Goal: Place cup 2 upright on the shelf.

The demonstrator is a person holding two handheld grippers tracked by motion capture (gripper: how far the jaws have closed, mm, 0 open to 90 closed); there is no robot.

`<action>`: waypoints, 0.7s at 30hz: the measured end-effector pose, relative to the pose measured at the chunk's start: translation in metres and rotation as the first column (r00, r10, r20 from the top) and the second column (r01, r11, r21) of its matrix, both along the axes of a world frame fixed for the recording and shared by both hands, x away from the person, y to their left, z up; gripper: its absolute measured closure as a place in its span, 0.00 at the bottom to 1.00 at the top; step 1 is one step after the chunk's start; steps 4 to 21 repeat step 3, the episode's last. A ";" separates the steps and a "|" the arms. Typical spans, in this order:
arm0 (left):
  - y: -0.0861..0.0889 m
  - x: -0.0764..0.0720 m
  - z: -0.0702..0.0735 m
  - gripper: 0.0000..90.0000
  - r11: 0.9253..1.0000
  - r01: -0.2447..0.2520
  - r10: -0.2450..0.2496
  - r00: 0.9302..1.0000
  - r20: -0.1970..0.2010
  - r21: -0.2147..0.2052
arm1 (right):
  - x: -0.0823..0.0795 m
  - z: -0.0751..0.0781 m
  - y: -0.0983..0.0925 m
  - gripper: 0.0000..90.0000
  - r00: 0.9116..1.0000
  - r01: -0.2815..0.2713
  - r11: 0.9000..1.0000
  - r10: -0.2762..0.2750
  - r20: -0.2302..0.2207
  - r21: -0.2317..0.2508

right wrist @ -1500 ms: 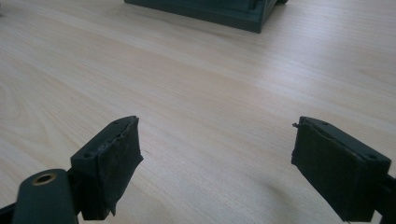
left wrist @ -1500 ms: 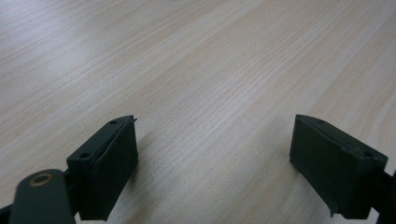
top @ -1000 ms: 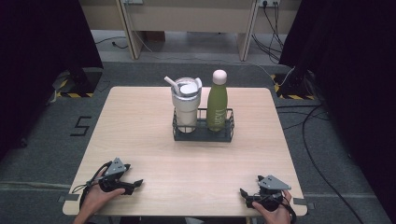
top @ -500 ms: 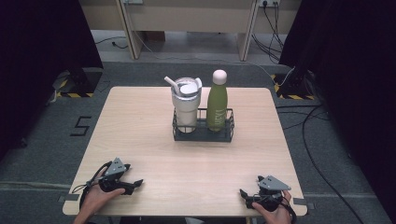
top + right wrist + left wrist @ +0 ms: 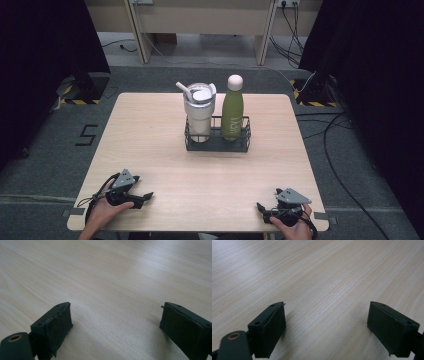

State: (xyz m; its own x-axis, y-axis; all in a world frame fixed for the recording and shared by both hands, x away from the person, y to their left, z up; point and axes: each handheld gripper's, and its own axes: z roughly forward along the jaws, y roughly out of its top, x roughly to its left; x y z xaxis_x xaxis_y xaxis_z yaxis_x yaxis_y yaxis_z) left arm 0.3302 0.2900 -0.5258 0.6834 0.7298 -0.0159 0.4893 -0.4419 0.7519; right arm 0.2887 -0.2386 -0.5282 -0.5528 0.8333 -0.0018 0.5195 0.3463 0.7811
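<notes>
1. Left gripper [image 5: 144, 198] sits at the near left corner of the table [image 5: 150, 135], in the person's left hand [image 5: 102, 210], lying low on the wood and pointing roughly rightward across the near edge. In the left gripper view its jaws stand wide apart with nothing but bare wood grain between them, so it's open and holding nothing.
2. Moving right, the wire caddy [image 5: 218, 142] sits around the middle of the table, a bit toward the far side. Inside it, the white tumbler [image 5: 199, 112] with lid and straw is in the left half, upright.
3. Right next to it in the same caddy, the green bottle [image 5: 232, 111] with its pale cap stands upright in the right half. Both are well apart from either gripper, up the table and between the two.
4. Right gripper [image 5: 262, 209] is at the near right corner in the right hand [image 5: 292, 227], low on the table too. Its own view shows the jaws spread, only wood between them, so also open and empty.
</notes>
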 end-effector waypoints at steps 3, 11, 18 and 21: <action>0.000 0.000 0.000 0.16 1.000 -0.001 0.001 1.000 0.000 -0.002 | 0.000 0.000 0.000 0.12 1.000 0.001 1.000 -0.001 -0.001 0.000; 0.000 0.000 0.000 0.16 1.000 -0.001 0.001 1.000 0.000 -0.002 | 0.000 0.000 0.000 0.12 1.000 0.001 1.000 -0.001 -0.001 0.000; 0.000 0.000 0.000 0.16 1.000 -0.001 0.001 1.000 0.000 -0.002 | 0.000 0.000 0.000 0.12 1.000 0.001 1.000 -0.001 -0.001 0.000; 0.000 0.000 0.000 0.16 1.000 -0.001 0.001 1.000 0.000 -0.002 | 0.000 0.000 0.000 0.12 1.000 0.001 1.000 -0.001 -0.001 0.000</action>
